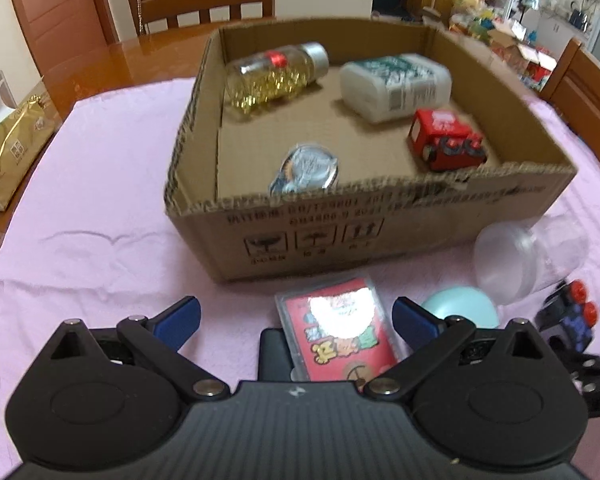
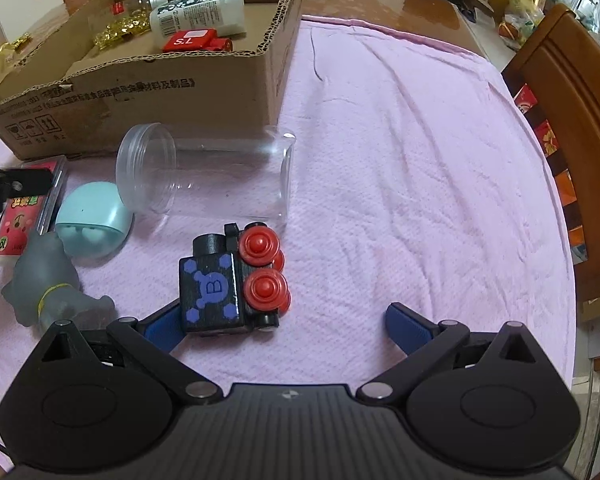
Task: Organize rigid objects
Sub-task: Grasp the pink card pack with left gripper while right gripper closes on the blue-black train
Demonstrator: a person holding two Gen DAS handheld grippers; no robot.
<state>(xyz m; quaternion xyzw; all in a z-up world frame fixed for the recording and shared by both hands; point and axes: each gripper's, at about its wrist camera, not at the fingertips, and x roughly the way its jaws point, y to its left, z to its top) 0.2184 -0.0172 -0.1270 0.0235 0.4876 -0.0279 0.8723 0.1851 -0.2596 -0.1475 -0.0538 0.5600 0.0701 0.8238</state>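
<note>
Pink cloth (image 2: 400, 152) is spread over a wooden table, and an open cardboard box (image 1: 380, 236) is set on it. Inside the box, a capsule bottle (image 1: 274, 76), a white bottle (image 1: 396, 86), a red toy truck (image 1: 446, 144) and a foil-lidded cup (image 1: 306, 168) are seen. The left gripper (image 1: 296, 314) is held with fingers spread wide above a red card case (image 1: 336, 336). The right gripper (image 2: 284, 326) is likewise spread, nothing grasped; a black toy block (image 2: 216, 288) with red wheels lies against its left finger. A clear jar (image 2: 204, 178), a mint case (image 2: 94, 226) and a grey figurine (image 2: 44, 280) lie nearby.
</note>
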